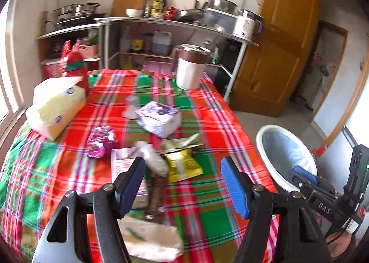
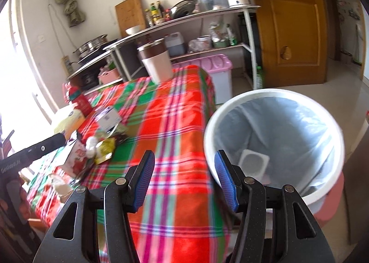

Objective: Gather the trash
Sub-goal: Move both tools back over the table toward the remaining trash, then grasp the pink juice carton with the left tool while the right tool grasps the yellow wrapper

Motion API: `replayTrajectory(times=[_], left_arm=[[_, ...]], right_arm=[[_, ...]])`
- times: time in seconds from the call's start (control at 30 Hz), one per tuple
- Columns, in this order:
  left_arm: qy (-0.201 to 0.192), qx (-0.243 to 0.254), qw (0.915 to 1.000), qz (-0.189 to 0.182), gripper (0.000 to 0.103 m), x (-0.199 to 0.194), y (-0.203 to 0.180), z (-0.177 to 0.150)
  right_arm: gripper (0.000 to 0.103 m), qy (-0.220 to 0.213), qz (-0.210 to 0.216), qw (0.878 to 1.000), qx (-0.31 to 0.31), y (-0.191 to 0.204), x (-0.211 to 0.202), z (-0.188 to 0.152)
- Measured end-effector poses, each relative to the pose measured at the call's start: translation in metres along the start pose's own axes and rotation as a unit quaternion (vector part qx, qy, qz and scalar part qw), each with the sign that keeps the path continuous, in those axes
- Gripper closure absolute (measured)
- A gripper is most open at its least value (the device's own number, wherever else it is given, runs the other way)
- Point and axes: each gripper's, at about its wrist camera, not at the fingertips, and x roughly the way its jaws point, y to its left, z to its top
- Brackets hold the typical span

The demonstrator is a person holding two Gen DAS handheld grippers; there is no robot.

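Both tools stand wide open and empty over a plaid-covered tabletop [image 1: 207, 110] strewn with litter. The left tool [image 1: 182, 184] hangs above the near end of the heap, its blue pads parted around nothing; the right tool [image 2: 183, 182], equally spread and holding nothing, sits at the tabletop's edge beside the white lined bin [image 2: 233, 106], which stands on the floor just off that side and already has a pale tray-like piece at its bottom. The trash lies ahead of and slightly left of the left tool's centre line: a clear crumpled plastic wrapper [image 1: 152, 159], its long axis running diagonally from far-left to near-right, ends almost between the pads, with a yellow snack packet [image 1: 183, 166] touching its right side and a green wrapper [image 1: 182, 143] just beyond. A printed carton [image 1: 128, 170] lies partly behind the left finger; a purple foil pouch [image 1: 101, 140] and a white-and-purple box [image 1: 159, 120] sit farther off, and a crumpled paper bag [image 1: 150, 237] lies below the tool. The left hand is plainly the nearer one to the pile — the right is nearer the bin — so the next pickup likely falls to the left, a short forward drop onto the clear wrapper or yellow packet.
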Motion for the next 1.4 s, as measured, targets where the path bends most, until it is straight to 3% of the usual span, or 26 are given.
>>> replayTrajectory(times=[0.23,0.53,1.03,1.13,1.33,1.4], left_arm=[[0.007,-0.027,0.9991,0.031,0.030,-0.008,0.043,-0.012],[0.027,-0.039,0.9985,0.028,0.029,0.005,0.057,-0.017],[0.074,-0.048,0.9954,0.038,0.030,0.054,0.061,-0.018],[0.076,-0.050,0.9950,0.040,0.036,0.055,0.064,-0.019],[0.078,-0.048,0.9945,0.049,0.063,0.056,0.070,-0.018],[0.079,-0.054,0.9942,0.048,0.064,0.055,0.074,-0.018]], right_arm=[[0.048,0.027,0.051,0.997,-0.054,0.047,0.017,-0.018],[0.048,0.045,0.038,0.995,-0.079,0.073,0.045,-0.016],[0.048,0.072,0.033,0.995,-0.067,0.087,0.087,0.004],[0.048,0.074,0.037,0.994,-0.072,0.091,0.090,0.006],[0.048,0.083,0.045,0.993,-0.074,0.100,0.102,0.011],[0.048,0.086,0.050,0.992,-0.072,0.103,0.105,0.012]])
